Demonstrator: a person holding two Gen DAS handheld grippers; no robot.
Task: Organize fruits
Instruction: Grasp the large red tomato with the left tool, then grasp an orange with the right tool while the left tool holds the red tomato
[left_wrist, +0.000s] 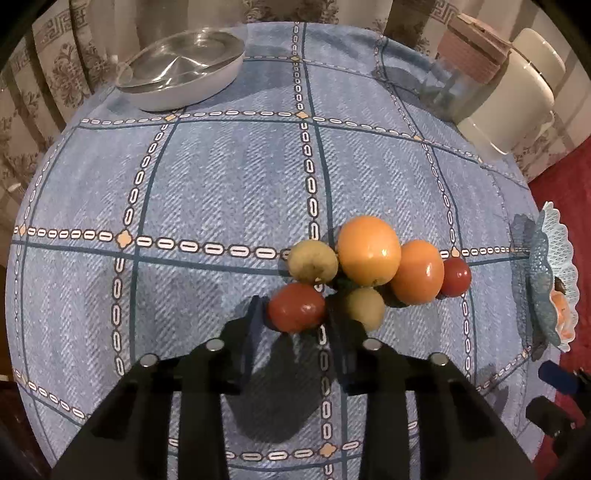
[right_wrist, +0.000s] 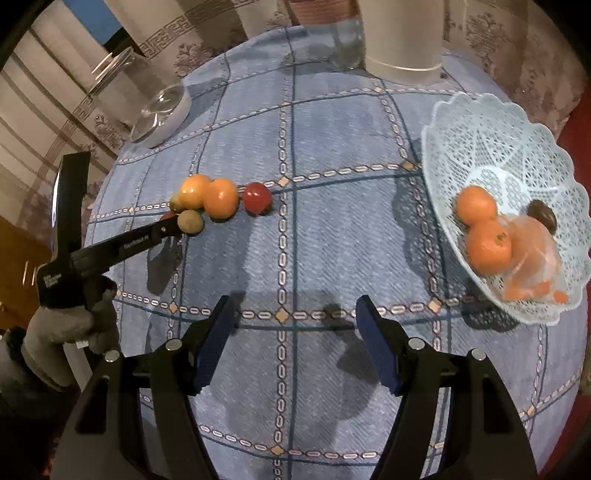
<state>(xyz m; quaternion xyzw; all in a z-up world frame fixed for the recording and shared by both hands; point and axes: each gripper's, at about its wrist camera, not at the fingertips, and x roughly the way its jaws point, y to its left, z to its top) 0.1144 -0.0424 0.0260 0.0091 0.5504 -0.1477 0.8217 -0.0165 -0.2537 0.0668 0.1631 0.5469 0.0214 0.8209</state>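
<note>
1. Blue checked cloth covers the desk (left_wrist: 221, 177); patterned curtains hang behind it.
2. My left tongs (left_wrist: 295, 314) sit low at the near edge of the fruit cluster, jaws on either side of a red tomato (left_wrist: 296, 307). Pads look right against it, but I can't tell if they're actually clamped. From the right wrist view most of that tomato is hidden behind the finger.
3. Just beside the left tongs on the right: a small yellow-green fruit (left_wrist: 364, 307). A second yellow-green fruit (left_wrist: 312, 261) lies behind the tomato.
4. Further out in the cluster: a big orange (left_wrist: 368, 251), touching a second orange (left_wrist: 417, 271), then a smaller red tomato (left_wrist: 456, 277) at the right end. All lie on the cloth.
5. My right tongs (right_wrist: 295, 325) hover over bare cloth, jaws wide, holding nothing, well apart from the cluster.
6. To the right of them: a light blue lace-pattern basket (right_wrist: 480, 125) near the desk edge. It holds two tangerines (right_wrist: 487, 246), a dark brown fruit (right_wrist: 542, 215) and a clear bag with orange bits.
7. Far side of the desk: a white bowl with a glass lid (left_wrist: 181, 70), a glass jar (left_wrist: 447, 88) and a white pot (left_wrist: 517, 92).
8. Gloved left hand (right_wrist: 70, 321) grips the left rig's handle.
</note>
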